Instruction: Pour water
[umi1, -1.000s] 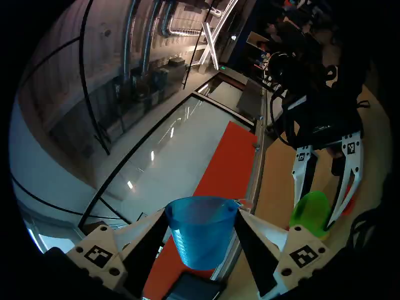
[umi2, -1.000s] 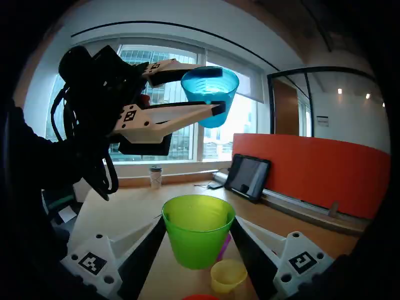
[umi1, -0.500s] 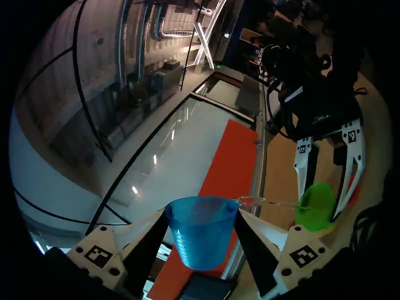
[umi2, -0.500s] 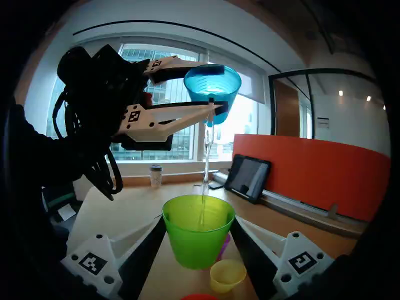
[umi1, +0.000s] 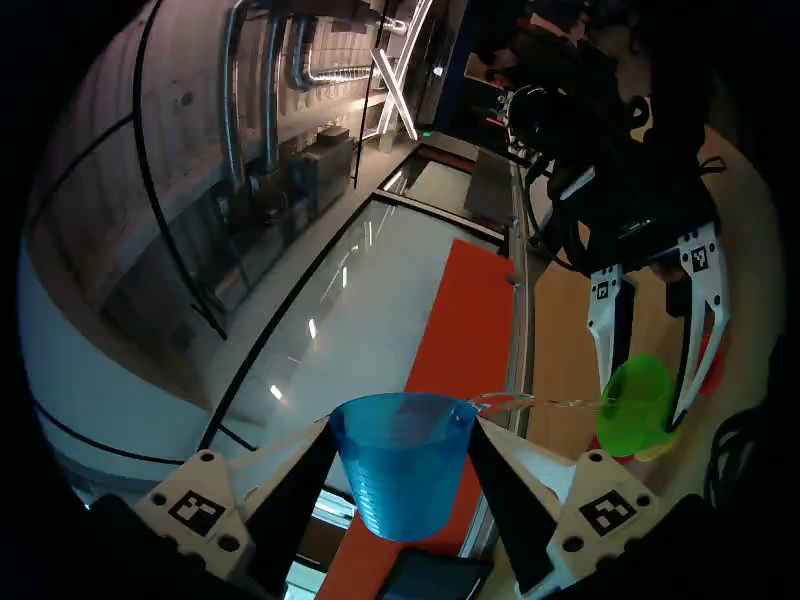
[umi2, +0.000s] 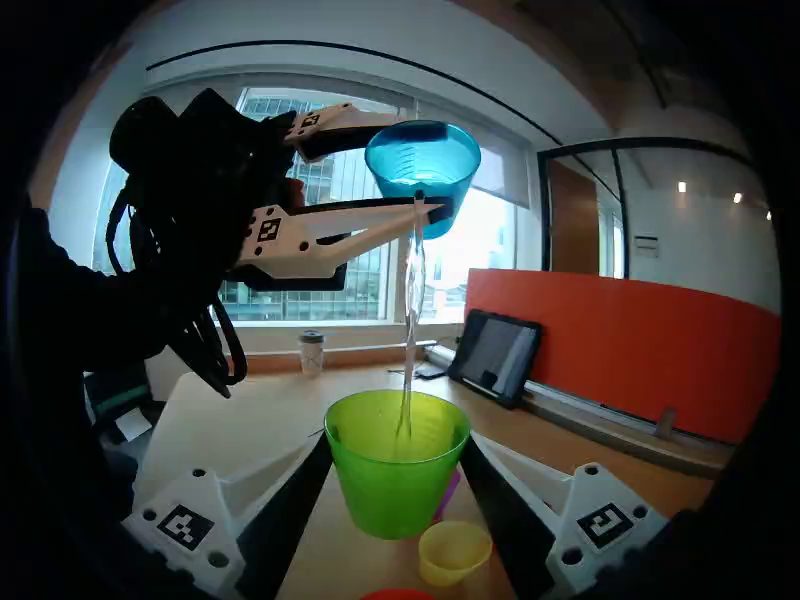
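My left gripper (umi1: 402, 462) is shut on a clear blue cup (umi1: 402, 465), tipped on its side. In the right gripper view that blue cup (umi2: 423, 175) hangs high above, between the left gripper's white fingers (umi2: 330, 222). A thin stream of water (umi2: 409, 320) falls from its rim into a green cup (umi2: 396, 460), which my right gripper (umi2: 396, 480) holds upright, shut on it. In the left gripper view the stream (umi1: 540, 404) runs across to the green cup (umi1: 637, 405) held by the right gripper (umi1: 655, 385).
A wooden table (umi2: 270, 410) lies below, with a small yellow cup (umi2: 455, 552) near the green one, a tablet (umi2: 493, 353) propped at the orange partition (umi2: 640, 345), and a paper cup (umi2: 312, 352) by the window. A person's dark sleeve (umi2: 70, 330) is at the left.
One second ago no water fell. The blue cup has tipped further and a stream now runs steadily into the green cup. The green cup has stayed put.
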